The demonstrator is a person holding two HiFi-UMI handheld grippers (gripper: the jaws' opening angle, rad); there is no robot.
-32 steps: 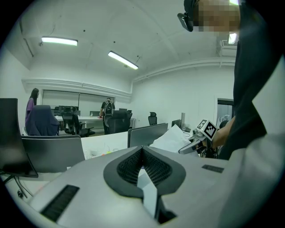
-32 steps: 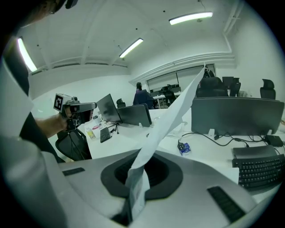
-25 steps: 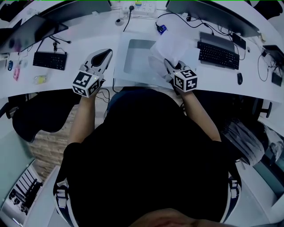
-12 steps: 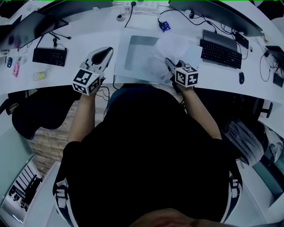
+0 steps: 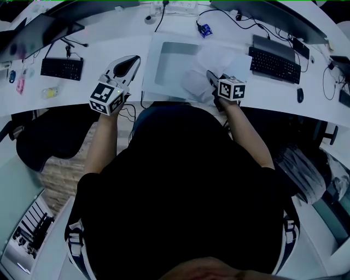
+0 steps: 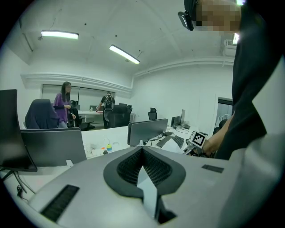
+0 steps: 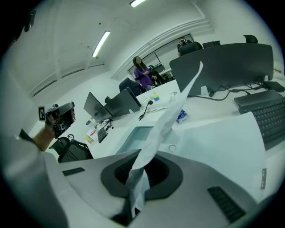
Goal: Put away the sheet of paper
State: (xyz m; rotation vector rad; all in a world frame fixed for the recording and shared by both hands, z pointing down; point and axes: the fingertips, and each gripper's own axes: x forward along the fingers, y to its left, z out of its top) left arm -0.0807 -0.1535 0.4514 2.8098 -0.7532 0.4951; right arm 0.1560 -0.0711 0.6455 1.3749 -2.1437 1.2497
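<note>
The white sheet of paper [image 5: 214,61] hangs bent over the desk, partly above a flat white tray [image 5: 150,76] with a grey recess. My right gripper [image 5: 211,76] is shut on the sheet's near edge. In the right gripper view the sheet [image 7: 178,107] rises curled out of the closed jaws [image 7: 138,178], with the tray [image 7: 133,136] beyond. My left gripper [image 5: 131,60] is held above the desk left of the tray, away from the sheet. Its jaws [image 6: 144,178] look shut, with a pale sliver in the seam that I cannot identify.
Black keyboards lie at the left [image 5: 63,69] and right [image 5: 275,57], with dark monitors [image 5: 262,13] behind them. Cables and a power strip [image 5: 164,6] run along the back, and a mouse [image 5: 300,95] lies at far right. A black chair [image 5: 54,136] stands under the desk's left.
My right gripper has moved a little forward over the desk, still holding the sheet. The left gripper has barely moved.
</note>
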